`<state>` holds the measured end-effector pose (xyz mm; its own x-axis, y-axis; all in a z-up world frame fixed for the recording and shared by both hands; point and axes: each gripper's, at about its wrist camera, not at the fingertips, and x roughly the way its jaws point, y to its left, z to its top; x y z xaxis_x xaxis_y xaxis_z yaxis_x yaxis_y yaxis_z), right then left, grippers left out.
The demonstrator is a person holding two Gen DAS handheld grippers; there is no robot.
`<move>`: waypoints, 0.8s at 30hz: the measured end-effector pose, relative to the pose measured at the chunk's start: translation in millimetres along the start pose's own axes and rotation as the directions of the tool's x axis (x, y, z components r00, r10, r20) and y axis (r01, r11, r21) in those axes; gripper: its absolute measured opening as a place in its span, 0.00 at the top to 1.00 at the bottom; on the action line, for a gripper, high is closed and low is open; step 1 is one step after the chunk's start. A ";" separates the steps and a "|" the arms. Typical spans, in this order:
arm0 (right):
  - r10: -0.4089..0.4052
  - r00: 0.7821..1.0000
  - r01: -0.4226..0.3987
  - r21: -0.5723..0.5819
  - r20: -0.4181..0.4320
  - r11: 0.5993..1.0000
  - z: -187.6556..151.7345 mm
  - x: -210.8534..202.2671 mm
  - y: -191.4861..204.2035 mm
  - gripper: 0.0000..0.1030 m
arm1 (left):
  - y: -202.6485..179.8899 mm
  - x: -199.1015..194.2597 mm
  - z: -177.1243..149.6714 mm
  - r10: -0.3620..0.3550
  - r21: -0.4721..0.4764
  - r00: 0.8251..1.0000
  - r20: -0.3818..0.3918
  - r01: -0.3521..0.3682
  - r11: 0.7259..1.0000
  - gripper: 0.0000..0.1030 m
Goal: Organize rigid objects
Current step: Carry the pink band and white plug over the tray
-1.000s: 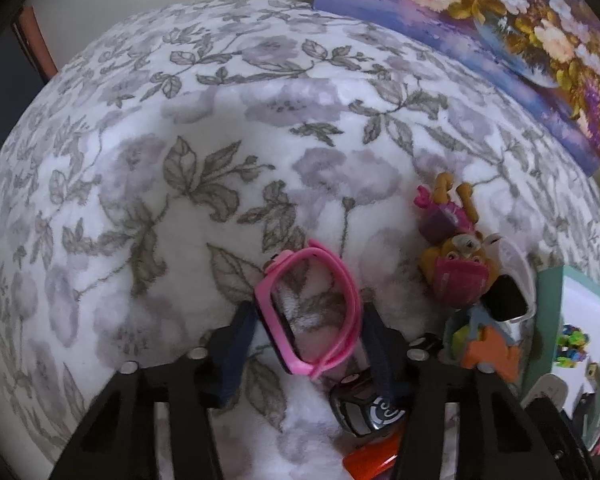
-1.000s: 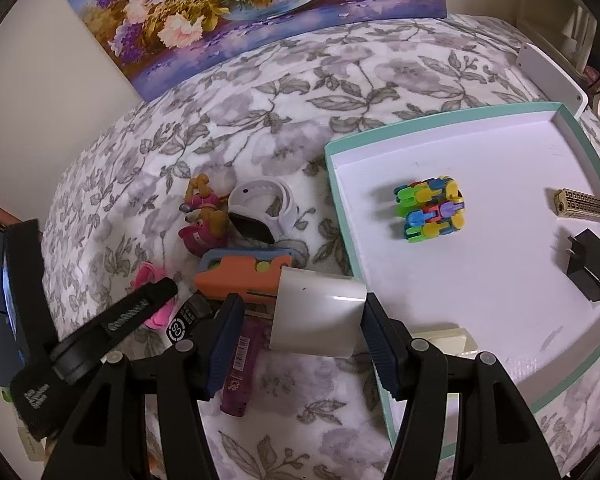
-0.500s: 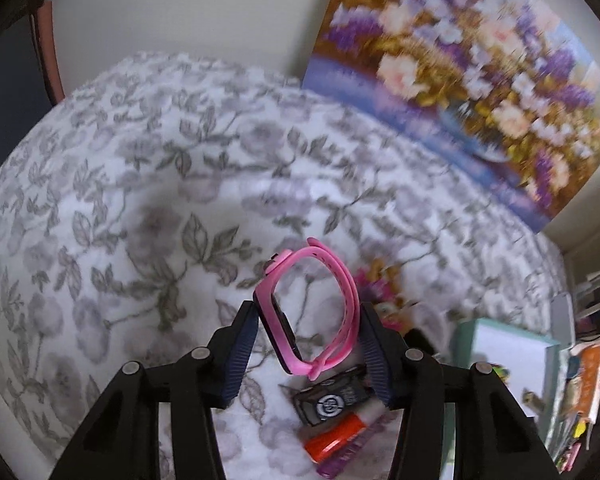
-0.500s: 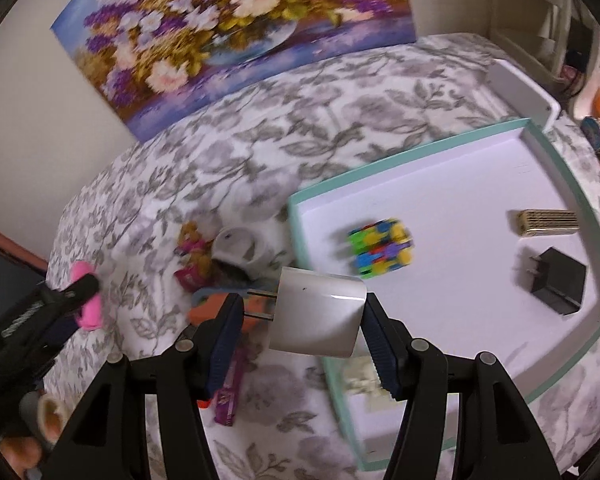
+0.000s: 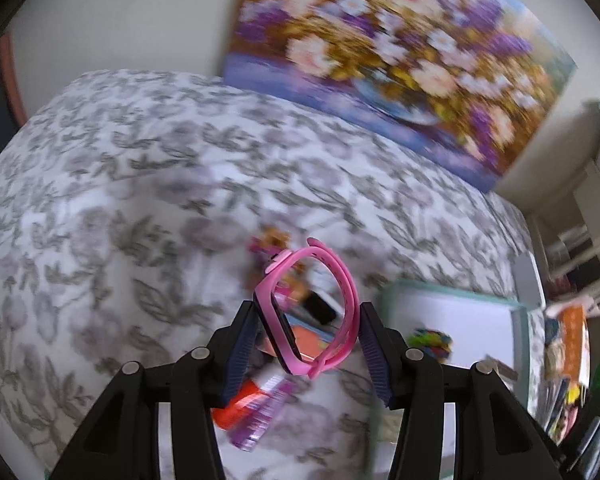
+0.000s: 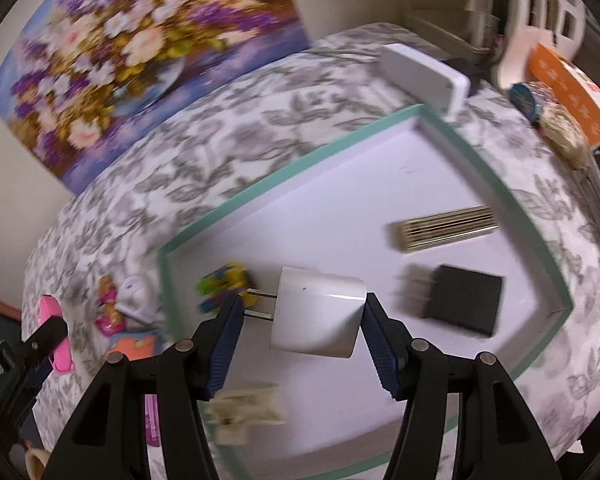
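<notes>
Right gripper [image 6: 302,322] clamping white charger [image 6: 318,312] by smooth sides, lower centre: light, stiff, prob. slippery. Left gripper [image 5: 308,332] clamping pink watch [image 5: 308,306] across springy band, centre frame.

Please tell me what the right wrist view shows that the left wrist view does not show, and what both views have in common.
Only the right wrist view shows the white charger held in the right gripper, and, in the tray, the black charger and the ribbed gold bar.

Only the left wrist view shows the pink watch as a full loop, clamped in the left gripper.

Both show the green-rimmed tray, the multicolored block toy, the flower painting and the floral cloth.
</notes>
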<state>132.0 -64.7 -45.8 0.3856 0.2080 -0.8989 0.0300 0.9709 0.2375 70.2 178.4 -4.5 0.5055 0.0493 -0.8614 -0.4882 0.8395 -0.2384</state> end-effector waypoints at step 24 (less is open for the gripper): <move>-0.025 0.999 0.023 0.063 0.025 0.998 12.7 -9.7 -59.0 0.40 | -126.3 37.1 -61.0 0.026 0.305 0.994 -0.103 0.007 0.952 0.47</move>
<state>138.2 -125.6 -46.5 0.4074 0.1810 -0.8951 0.0970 0.9661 0.2394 107.2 41.2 -33.7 0.4171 0.0153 -0.9087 -0.2442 0.9650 -0.0958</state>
